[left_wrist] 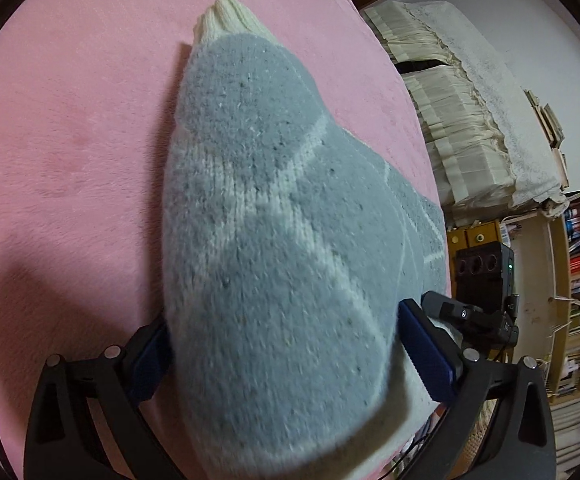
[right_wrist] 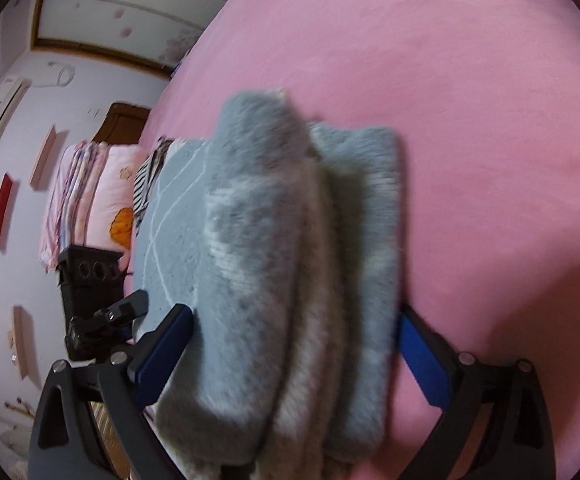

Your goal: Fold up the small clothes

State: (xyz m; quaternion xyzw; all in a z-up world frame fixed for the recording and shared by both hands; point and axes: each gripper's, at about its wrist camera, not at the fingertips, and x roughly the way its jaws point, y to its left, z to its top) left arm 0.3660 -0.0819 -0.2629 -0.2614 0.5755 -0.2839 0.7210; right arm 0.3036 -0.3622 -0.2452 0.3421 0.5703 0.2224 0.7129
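Left wrist view: the grey-blue knitted sweater with cream bands (left_wrist: 274,240) runs lengthwise away between the left gripper (left_wrist: 284,352)'s wide-spread jaws; the right gripper (right_wrist: 293,356) equally wide

No readable text, labels, brands or nos. in either view. Book spines on the shelf unit (left_wrist: 577,248) in the left wrist view show colour bands only, too small & blurred to read. The black device (left_wrist: 485,276) beside it shows a green light, no markings legible. Right wrist view: wall items (right_wrist: 2,208) carry nothing legible.
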